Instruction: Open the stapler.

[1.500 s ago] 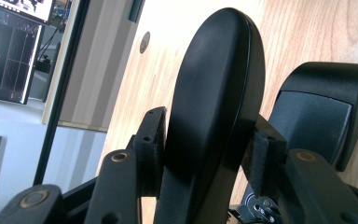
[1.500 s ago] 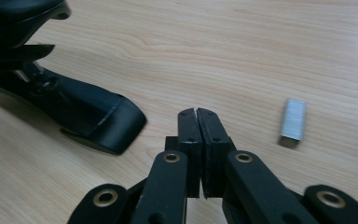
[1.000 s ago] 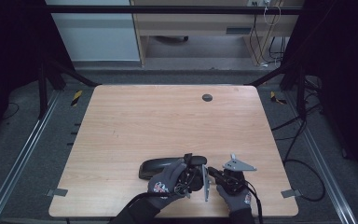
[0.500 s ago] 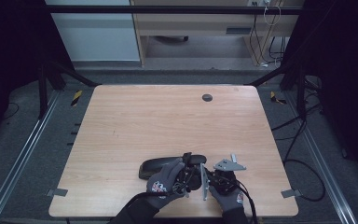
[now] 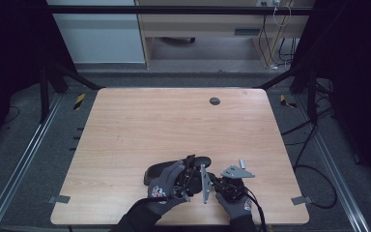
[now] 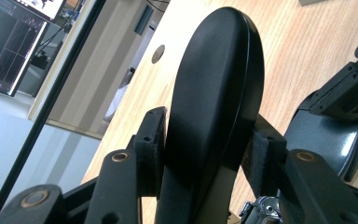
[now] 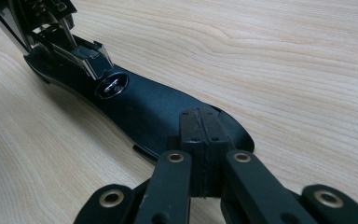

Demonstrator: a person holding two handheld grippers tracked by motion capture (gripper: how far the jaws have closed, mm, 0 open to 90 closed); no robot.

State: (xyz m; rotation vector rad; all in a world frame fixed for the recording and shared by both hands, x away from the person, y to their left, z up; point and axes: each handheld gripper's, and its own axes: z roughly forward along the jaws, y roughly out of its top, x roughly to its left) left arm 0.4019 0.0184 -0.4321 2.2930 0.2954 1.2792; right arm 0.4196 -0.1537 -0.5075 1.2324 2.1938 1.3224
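Object in hand: black stapler [image 5: 174, 171], swung open near the table's [image 5: 125, 135] front edge, just ahead of both gloved hands.
Left gripper [image 6: 205, 149]: clamped partway closed across the stapler's rounded black top arm [image 6: 214, 93], pads pressing on either flank; arm tilted up and away from the base, likely to keep the magazine exposed.
Right gripper [image 7: 199, 140]: jaws fully together, nothing between the pads; closed tips resting on the rear of the stapler's flat base [image 7: 158, 112], apparently to pin it down while the other hand holds the top up.
Reason for the split hold: one part lifted, one part steadied, so the hinge stays wide.
Right gripper view adds: metal staple channel [image 7: 70, 39] and a round rivet [image 7: 112, 86] in the base.
Left gripper view adds: pad contact on the top arm, plus the right gripper's black links [image 6: 349, 79] over the glossy base.
High view adds: placement on the table, the round grommet [image 5: 215, 101] well apart at the far side.
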